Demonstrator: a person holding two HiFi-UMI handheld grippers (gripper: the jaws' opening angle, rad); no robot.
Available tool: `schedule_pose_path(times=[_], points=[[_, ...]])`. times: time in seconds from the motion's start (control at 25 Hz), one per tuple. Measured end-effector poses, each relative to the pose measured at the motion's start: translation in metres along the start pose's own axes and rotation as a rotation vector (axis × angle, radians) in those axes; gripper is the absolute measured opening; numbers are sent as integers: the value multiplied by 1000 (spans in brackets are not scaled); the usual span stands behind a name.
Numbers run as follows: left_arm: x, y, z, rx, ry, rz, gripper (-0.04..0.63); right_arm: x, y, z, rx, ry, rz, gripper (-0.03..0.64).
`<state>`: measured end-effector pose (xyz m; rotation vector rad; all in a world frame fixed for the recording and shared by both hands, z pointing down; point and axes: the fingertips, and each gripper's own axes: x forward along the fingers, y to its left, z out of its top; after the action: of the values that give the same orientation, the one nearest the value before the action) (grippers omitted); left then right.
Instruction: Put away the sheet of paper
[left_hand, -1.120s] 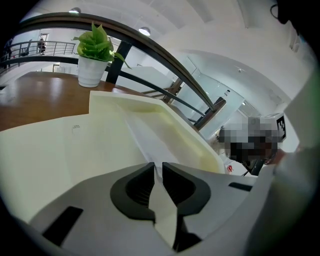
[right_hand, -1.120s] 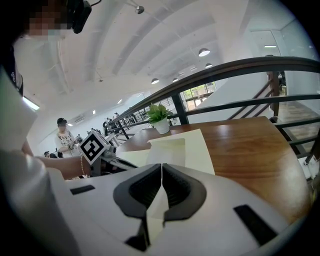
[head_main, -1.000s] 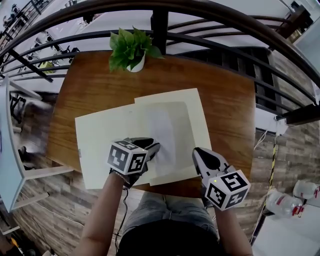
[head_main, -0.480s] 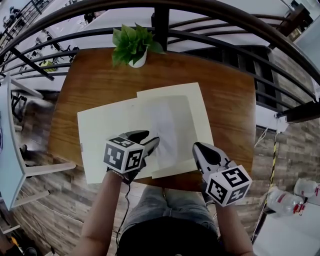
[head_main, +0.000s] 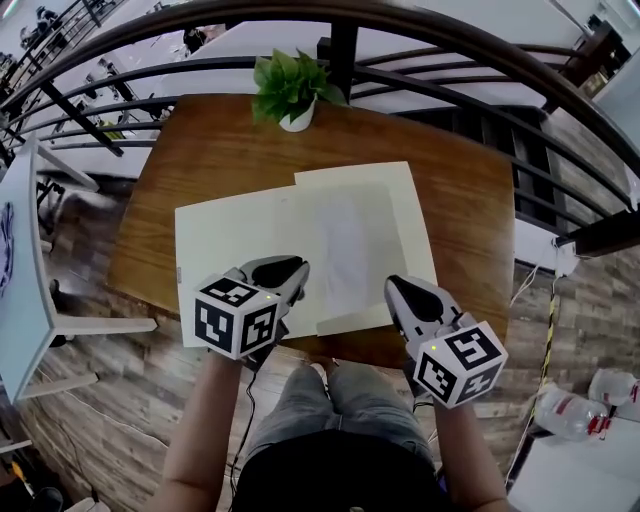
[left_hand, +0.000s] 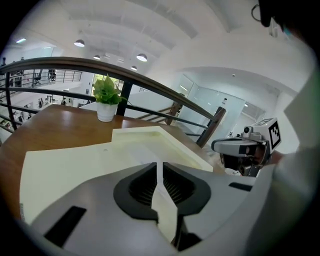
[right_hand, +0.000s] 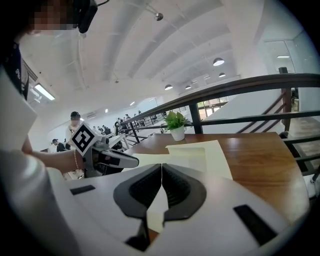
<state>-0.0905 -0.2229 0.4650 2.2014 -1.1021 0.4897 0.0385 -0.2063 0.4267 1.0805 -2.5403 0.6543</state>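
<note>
Paper, white sheet (head_main: 345, 250): light, limp, creasable | grab corner by near edge of tabletop (head_main: 200, 160) | my left gripper (head_main: 298, 275) closing, nothing between | right gripper (head_main: 393, 288) pressed together

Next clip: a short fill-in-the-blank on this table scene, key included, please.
The plant stands at the table's ___ edge.
The paper lies ___ on the table.
The right gripper's jaws are ___.
Missing words: far; flat; shut.
</note>
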Motion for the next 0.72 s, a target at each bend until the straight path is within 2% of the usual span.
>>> schedule_pose_path(times=[0.2,0.44,0.52,0.72], points=[[-30,-24,4,69,-103,-26,29,-5,26,8,-27,-33,35,28],[-54,-54,5,127,-166,-61,26,-7,52,19,-84,-55,61,28],[-61,-60,2,122,-169,-51,25,-9,62,21,-90,-66,73,28],[-79,-64,-6,49,-185,-24,25,-16,87,20,-111,-75,106,28]])
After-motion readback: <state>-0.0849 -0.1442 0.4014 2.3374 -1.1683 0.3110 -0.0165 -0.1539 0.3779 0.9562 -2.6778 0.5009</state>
